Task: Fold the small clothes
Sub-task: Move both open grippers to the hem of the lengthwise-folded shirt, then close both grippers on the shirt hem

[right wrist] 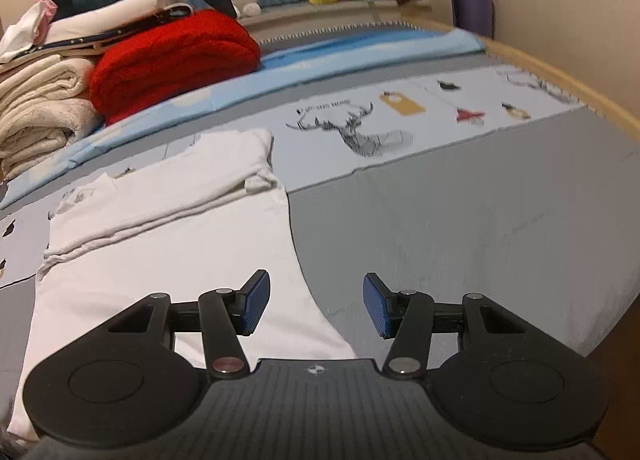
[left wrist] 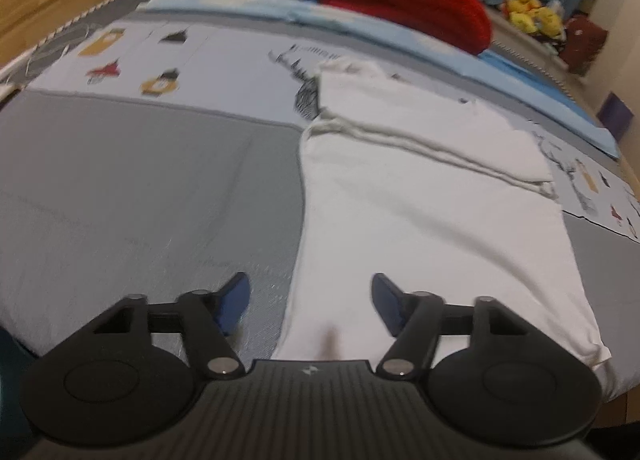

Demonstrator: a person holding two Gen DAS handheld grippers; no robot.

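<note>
We see the left gripper with its blue-padded jaws apart, nothing clamped; the near left edge of the white cotton T-shirt lies between and ahead of them on the grey printed bedspread. The right gripper also gapes, straddling the shirt's right hem edge. The shirt's top part is folded over, beyond both tools. Further ahead sit a red folded blanket and cream folded towels.

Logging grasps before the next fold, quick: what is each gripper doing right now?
Left gripper: open, holding nothing, jaws astride the white shirt's edge.
Right gripper: open, holding nothing, jaws astride the shirt's other edge.
</note>
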